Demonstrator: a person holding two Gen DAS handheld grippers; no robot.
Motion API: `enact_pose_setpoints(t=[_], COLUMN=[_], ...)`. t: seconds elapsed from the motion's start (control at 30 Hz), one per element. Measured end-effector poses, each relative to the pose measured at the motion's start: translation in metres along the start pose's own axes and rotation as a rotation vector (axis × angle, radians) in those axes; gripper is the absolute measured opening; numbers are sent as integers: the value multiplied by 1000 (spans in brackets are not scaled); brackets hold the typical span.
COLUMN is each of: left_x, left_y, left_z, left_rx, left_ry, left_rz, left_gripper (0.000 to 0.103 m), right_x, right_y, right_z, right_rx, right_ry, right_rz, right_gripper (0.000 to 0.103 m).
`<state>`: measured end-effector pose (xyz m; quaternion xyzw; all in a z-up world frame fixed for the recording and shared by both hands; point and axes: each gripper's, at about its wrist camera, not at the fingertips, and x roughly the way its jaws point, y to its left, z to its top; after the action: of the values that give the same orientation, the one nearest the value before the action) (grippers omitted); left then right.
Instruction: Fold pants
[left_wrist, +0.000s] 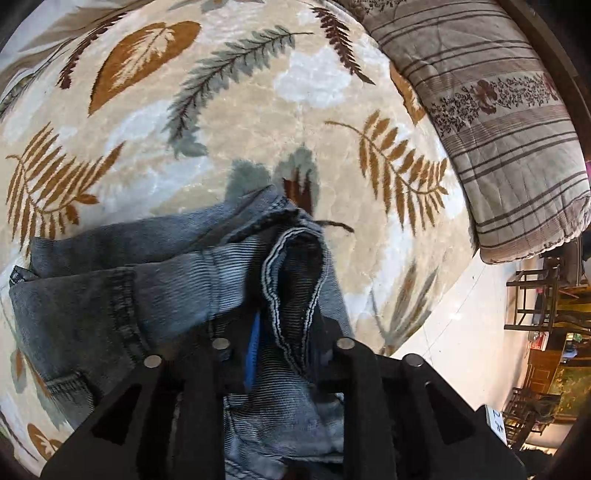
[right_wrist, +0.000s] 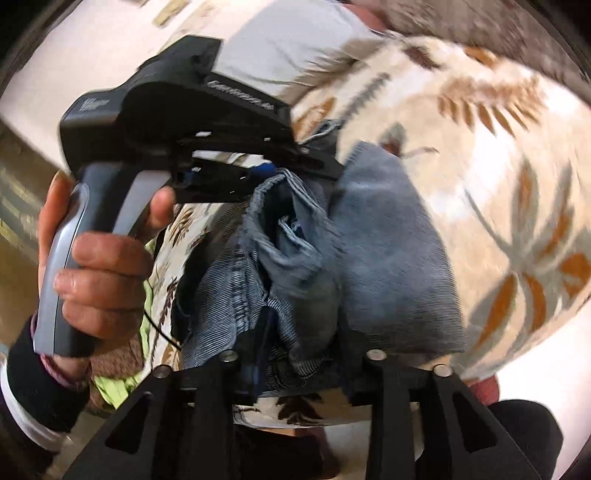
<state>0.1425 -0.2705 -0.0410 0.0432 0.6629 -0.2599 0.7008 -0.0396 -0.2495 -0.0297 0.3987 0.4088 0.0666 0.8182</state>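
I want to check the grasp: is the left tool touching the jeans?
Touching. In the left wrist view the jeans bunch between the fingers of the left tool.

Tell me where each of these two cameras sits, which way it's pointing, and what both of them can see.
Left wrist: sits behind the left gripper, looking down at jeans bunched on a leaf-patterned blanket; only its own fingers show.
Right wrist: sits behind the right gripper, facing the left hand gripping its handle.
Shared: the jeans, the blanket, and the left gripper.
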Motion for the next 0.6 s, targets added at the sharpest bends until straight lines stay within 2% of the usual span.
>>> enact_pose_setpoints(t=[0.07, 0.13, 0.17, 0.23, 0.27, 0.3, 0.33, 0.37, 0.4, 0.47, 0.6], left_x=[-8, -28, -40, -75, -90, -106, -121, -131, -134, -132, -99], left_y=[-6, -7, -6, 4, 12, 26, 45, 65, 81, 113, 169], left_z=[-1, -4, -6, -11, -13, -16, -24, -33, -40, -54, -89], left_rx=[15, 27, 30, 32, 24, 0, -28, -53, -80, -156, -320], left_ry=[-4, -10, -26, -101, -139, -185, -243, -276, -288, -294, -239], left_rz=[-6, -60, -90, -141, -147, -142, -134, -121, -111, -111, -200], left_gripper=[22, 24, 24, 39, 60, 74, 75, 75, 75, 75, 75], right_x=[-11, -25, -35, -49, -54, -57, -56, -52, -46, -32, 14], right_y=[-12, -20, -25, -29, -31, -31, -31, -29, -26, -19, -6], right_z=[5, 10, 15, 25, 31, 39, 47, 55, 64, 77, 102], right_rx=[30, 47, 52, 51, 50, 48, 44, 36, 24, -10, -61], right_ry=[-24, -47, -71, -110, -127, -137, -135, -121, -108, -82, -9], right_rz=[-17, -21, -27, -35, -34, -28, -14, 2, 19, 30, 6], right_gripper=[37, 39, 45, 57, 62, 64, 66, 73, 76, 76, 78])
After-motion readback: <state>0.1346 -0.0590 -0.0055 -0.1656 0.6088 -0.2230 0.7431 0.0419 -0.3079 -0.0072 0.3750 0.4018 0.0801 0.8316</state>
